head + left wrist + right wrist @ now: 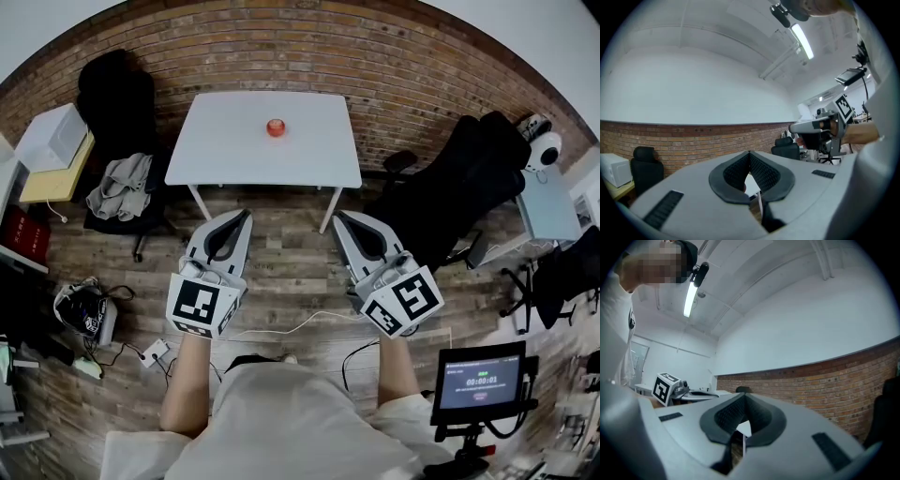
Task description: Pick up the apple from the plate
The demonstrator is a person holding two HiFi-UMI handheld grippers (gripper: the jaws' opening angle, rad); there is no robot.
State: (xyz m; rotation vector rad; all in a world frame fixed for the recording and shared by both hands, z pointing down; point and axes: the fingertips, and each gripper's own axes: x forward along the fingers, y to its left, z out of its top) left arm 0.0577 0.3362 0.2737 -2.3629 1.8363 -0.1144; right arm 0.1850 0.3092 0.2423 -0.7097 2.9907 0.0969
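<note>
While both your left gripper (246, 214) and right gripper (337, 217) have fingers pressed together, empty, the apple (275, 127) sits on the white table (225, 150). It's well ahead of the fingertips, between them.

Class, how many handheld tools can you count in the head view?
2. The left tool is near the left leg of the table, the right tool near its right leg. None seem hidden.
</note>
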